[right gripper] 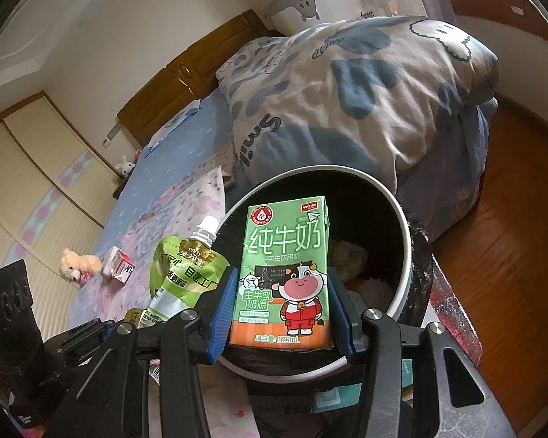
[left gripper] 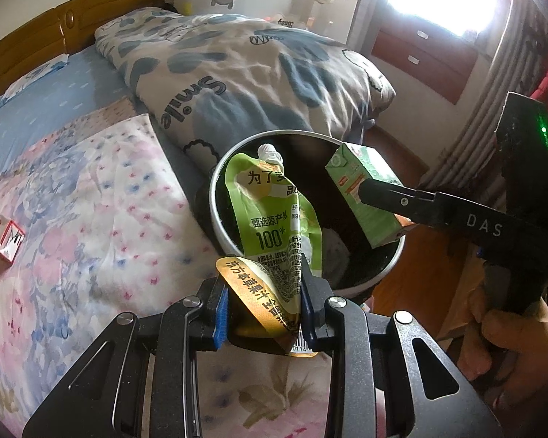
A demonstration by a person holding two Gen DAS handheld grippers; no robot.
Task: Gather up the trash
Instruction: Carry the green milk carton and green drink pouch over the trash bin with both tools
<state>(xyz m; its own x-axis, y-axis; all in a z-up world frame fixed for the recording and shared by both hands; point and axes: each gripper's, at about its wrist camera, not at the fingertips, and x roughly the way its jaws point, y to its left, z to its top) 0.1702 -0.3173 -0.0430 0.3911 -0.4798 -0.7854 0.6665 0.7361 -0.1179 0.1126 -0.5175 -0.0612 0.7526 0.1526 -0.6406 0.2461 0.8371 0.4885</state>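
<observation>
My left gripper is shut on a crumpled green juice pouch with a white spout and holds it over the near rim of a round black trash bin with a white rim. My right gripper is shut on a green milk carton and holds it upright over the same bin. In the left wrist view the carton sits at the bin's right side, with a right gripper finger across it. The pouch also shows in the right wrist view, left of the carton. White crumpled trash lies inside the bin.
The bin stands beside a bed with a floral sheet and a folded blue and white quilt. A small red and white box lies on the bed. A plush toy lies near it. Wooden floor is to the right.
</observation>
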